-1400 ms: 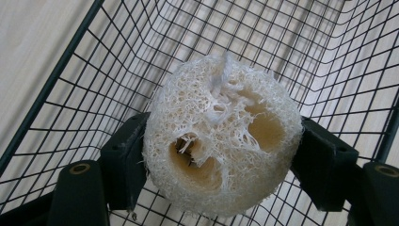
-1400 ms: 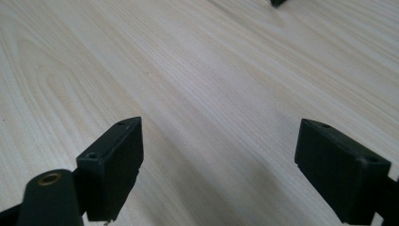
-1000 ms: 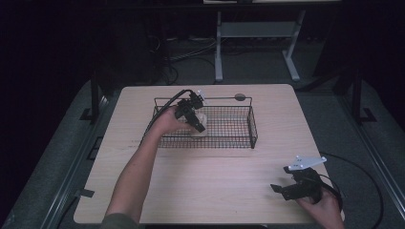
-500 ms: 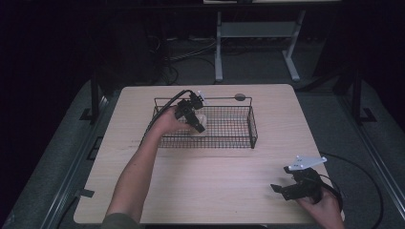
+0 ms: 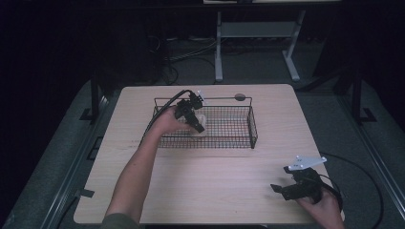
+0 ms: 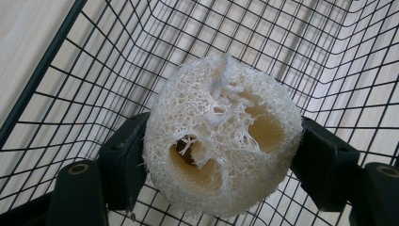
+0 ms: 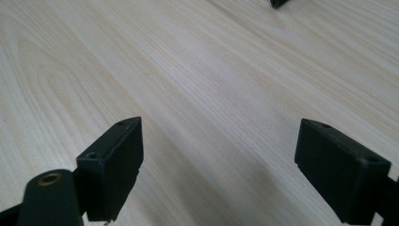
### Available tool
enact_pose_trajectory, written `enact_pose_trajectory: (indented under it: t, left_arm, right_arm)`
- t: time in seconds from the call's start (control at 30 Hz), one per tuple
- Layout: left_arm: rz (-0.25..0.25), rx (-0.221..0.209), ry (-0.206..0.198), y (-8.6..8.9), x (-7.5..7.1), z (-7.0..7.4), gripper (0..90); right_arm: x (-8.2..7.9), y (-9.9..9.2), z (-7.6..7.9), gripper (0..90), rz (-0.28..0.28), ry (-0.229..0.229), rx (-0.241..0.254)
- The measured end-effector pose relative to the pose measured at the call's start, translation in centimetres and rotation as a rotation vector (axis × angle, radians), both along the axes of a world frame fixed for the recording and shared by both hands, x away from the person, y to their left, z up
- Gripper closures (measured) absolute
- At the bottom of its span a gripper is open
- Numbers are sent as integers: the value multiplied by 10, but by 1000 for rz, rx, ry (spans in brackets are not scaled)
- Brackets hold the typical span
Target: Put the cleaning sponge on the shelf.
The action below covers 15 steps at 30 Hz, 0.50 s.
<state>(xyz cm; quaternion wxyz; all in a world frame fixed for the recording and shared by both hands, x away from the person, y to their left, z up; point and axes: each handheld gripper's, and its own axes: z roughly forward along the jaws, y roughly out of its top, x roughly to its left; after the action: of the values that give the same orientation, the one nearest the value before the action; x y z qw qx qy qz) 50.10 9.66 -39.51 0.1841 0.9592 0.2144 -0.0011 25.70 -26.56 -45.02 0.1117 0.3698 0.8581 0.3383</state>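
High view: left gripper [image 5: 197, 125] inside wire basket [image 5: 251, 129], left end; right gripper [image 5: 282, 189] low over table [image 5: 215, 176], near corner. Left gripper view: jaws pinch loofah [image 6: 221, 139] over basket mesh. Right gripper view: jaws spread wide, nothing between.

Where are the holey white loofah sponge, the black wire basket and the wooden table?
Holey white loofah sponge [image 6: 221, 141], left gripper view, its middle.
Black wire basket [image 5: 251, 128], high view, right end wall.
Light wooden table [image 5: 215, 176], high view, bare top.
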Motion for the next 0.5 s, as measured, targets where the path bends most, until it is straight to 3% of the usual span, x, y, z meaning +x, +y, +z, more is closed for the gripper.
enact_pose_trajectory:
  t: [0.5]
  left_arm:
    - [6, -12, -13, 3, -3, 6, 203]
  right_arm:
    - [0, 1, 0, 155, 3, 0, -3]
